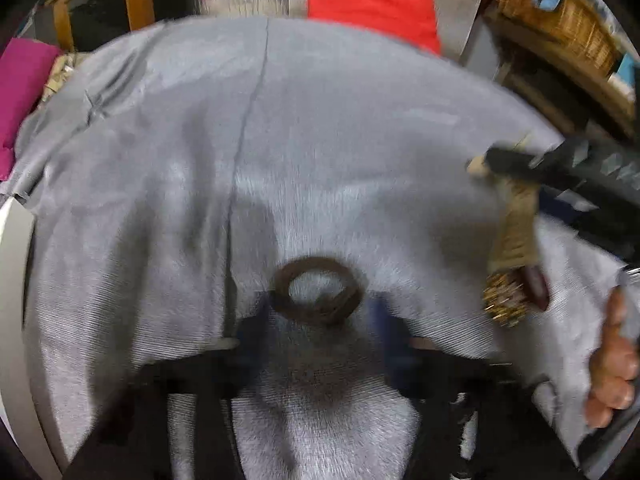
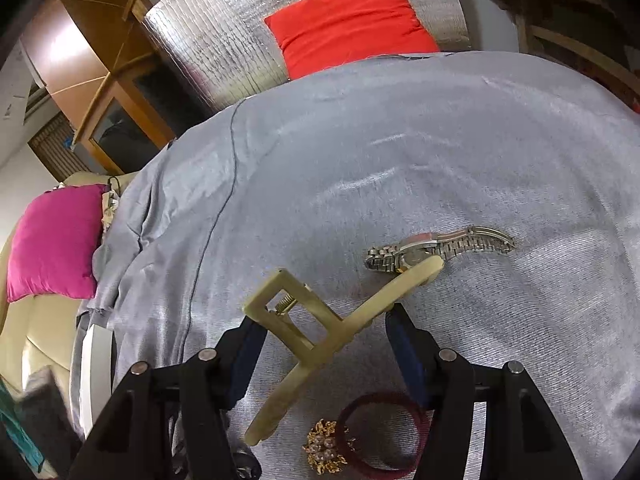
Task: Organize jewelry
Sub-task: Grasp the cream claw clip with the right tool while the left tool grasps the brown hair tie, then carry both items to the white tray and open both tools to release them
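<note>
Hair clip (image 2: 320, 332) | right fingers (image 2: 248, 344) clamp it | left fingers (image 1: 380, 312) part-open

Matt grey cloth (image 2: 400, 152); shiny metal watch (image 2: 436, 250); smooth plastic clip (image 2: 320, 332).

Grey cloth (image 2: 400, 140) lies bare across the upper and middle frame. Lower down, a watch (image 2: 436, 246), clip (image 2: 320, 332), hair tie (image 2: 384, 436) and brooch (image 2: 326, 446) crowd the way.

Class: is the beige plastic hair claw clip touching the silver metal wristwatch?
Cannot tell. In the right wrist view the beige plastic hair claw clip's tip overlaps the silver metal wristwatch, hiding any contact or gap.
</note>
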{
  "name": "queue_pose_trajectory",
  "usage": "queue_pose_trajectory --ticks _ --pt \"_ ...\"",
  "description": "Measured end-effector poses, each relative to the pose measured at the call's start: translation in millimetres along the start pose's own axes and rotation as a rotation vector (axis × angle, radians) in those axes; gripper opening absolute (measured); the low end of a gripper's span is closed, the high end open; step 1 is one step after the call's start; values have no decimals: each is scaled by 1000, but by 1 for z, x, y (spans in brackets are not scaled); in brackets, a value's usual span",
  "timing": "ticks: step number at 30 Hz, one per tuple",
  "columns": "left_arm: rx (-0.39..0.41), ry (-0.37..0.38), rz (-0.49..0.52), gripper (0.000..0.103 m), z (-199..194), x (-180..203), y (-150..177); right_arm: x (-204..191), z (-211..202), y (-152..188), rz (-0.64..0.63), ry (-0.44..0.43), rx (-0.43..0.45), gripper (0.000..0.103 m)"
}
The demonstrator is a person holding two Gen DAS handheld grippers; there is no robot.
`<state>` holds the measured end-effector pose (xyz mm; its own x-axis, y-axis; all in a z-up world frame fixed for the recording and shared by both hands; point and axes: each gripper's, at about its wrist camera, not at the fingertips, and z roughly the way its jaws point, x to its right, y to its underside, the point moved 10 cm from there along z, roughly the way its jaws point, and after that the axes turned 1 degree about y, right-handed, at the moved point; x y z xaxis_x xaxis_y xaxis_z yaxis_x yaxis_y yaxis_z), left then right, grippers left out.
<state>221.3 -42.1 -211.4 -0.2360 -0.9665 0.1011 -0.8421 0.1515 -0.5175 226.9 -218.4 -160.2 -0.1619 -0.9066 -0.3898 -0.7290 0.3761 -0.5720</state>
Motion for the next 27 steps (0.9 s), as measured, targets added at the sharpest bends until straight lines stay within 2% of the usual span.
queue_pose_trajectory --ticks 1,2,5,12,16,18,20,23,25,27 --pt "18 -4 -2 27 -1 0 -3 0 0 0 0 0 0 64" --pt "21 1 -1 14 -2 1 -5 0 0 0 -2 1 0 64" --pt "41 19 -29 7 -11 0 -8 2 -2 0 -7 0 1 64" --pt "180 25 -67 6 -63 -17 -18 -15 -14 -3 -39 -34 31 64" --pt "189 28 -104 6 -73 -29 -17 -25 -26 -4 -23 -58 61 64" --pt "212 -11 -124 6 -84 -39 -19 -31 -30 -2 -34 -68 62 64" --pt "229 -30 -147 6 -94 -49 -19 -42 -37 -1 -80 -72 73 64" --pt "272 -98 -209 6 -122 -74 -13 -64 -47 2 -152 -96 86 64" --pt "318 -114 -283 6 -151 -93 -1 -88 -56 6 -184 -155 81 64" --pt "376 -171 -342 6 -180 -111 14 -110 -59 12 -213 -211 64 64"
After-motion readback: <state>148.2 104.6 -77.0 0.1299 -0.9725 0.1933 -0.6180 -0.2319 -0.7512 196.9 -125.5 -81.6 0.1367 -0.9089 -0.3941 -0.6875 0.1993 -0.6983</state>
